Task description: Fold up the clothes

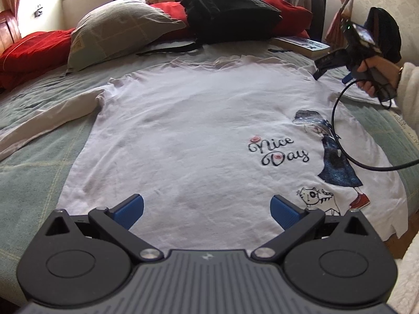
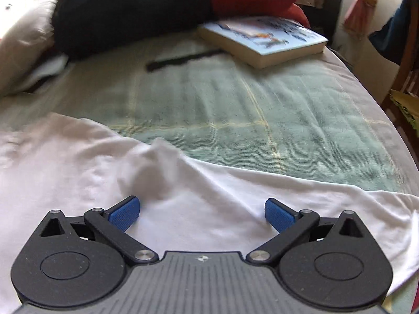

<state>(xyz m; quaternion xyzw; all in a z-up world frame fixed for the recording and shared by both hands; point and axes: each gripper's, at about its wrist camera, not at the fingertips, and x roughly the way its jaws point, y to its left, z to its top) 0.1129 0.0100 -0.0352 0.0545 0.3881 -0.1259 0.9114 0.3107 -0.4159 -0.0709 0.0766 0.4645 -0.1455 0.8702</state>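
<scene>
Two spread claws, left claw (image 1: pixel 207 210) and right claw (image 2: pixel 201 213), over shirt (image 1: pixel 196 130); backpack (image 1: pixel 227 7), book (image 2: pixel 264 41) beyond.

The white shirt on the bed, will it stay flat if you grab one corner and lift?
Probably not. The white shirt looks thin and wrinkled, so it should droop. It likely weighs little, and its spread sleeve would probably dangle.

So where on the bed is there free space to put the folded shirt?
Bare blanket lies between the white shirt and the book. The head of the bed is crowded: pillow, black backpack, red cushions.
</scene>
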